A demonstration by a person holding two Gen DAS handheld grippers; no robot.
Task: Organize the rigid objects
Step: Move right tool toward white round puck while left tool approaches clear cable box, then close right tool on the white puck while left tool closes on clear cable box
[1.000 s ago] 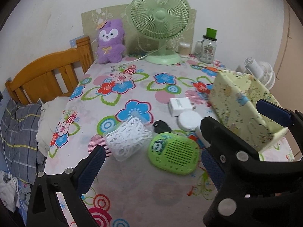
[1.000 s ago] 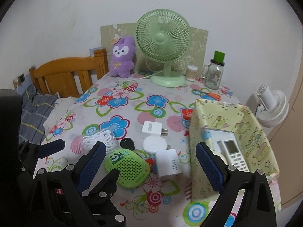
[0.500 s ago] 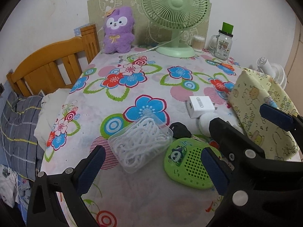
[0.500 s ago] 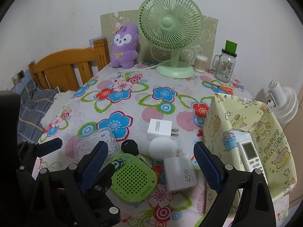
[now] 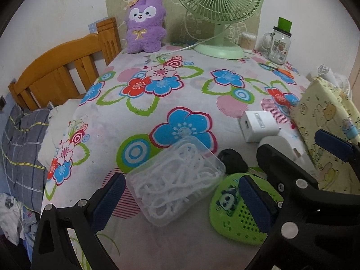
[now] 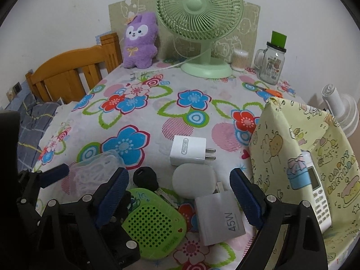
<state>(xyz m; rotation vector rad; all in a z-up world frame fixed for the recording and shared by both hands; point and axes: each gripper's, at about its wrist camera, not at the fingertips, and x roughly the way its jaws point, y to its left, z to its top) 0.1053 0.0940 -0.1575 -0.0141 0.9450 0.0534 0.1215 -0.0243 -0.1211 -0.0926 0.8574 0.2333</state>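
Two open grippers, clear cable box (image 5: pixel 175 180) between left gripper (image 5: pixel 180 193) fingers, untouched

My left gripper (image 6: pixel 87 181) hides part of the clear box (image 6: pixel 94 171) beside the green speaker (image 6: pixel 155 225); the yellow bag (image 6: pixel 281 157) past it covers half the remote (image 6: pixel 317 193).

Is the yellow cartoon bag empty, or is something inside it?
Something is inside: a white remote control with buttons stands in the open yellow bag.

flowered table (image 6: pixel 157 117) carrying chargers (image 6: pixel 187 150), speaker (image 6: pixel 155 222), fan (image 6: pixel 200 22).
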